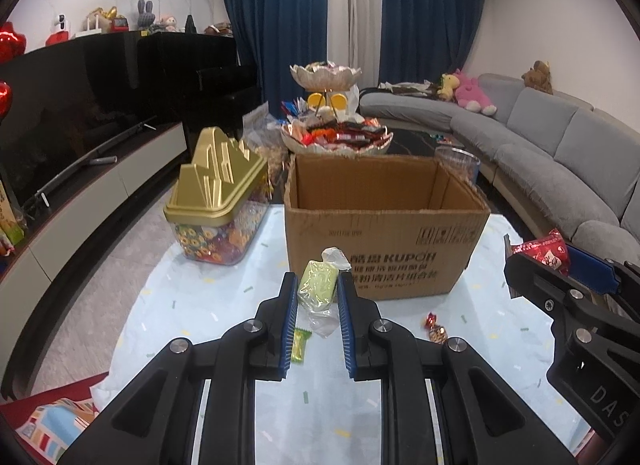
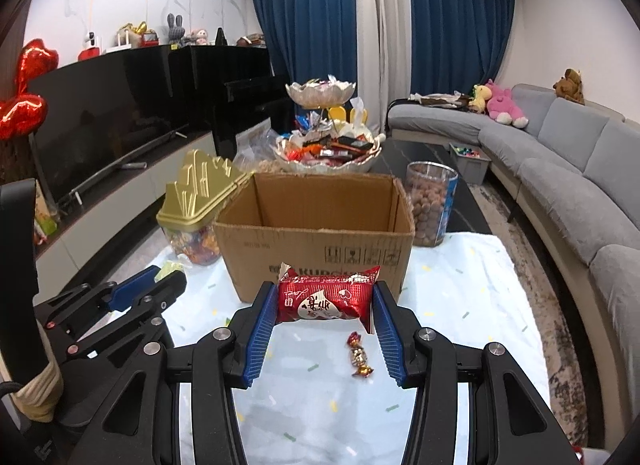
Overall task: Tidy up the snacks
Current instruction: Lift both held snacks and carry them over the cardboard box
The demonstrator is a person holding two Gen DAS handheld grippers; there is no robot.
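A pale green wrapped snack is being pinched in the left gripper and a red packet in the right gripper, both raised before the open cardboard box mid-table, presumably for dropping in.

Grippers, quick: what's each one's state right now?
Left gripper: closed on the pale green snack.
Right gripper: closed on the red snack packet.

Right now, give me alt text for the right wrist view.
The right gripper holds a red foil snack packet between its blue jaws, in front of an open brown cardboard box on a pale blue tablecloth. A small gold-wrapped candy lies on the cloth below.
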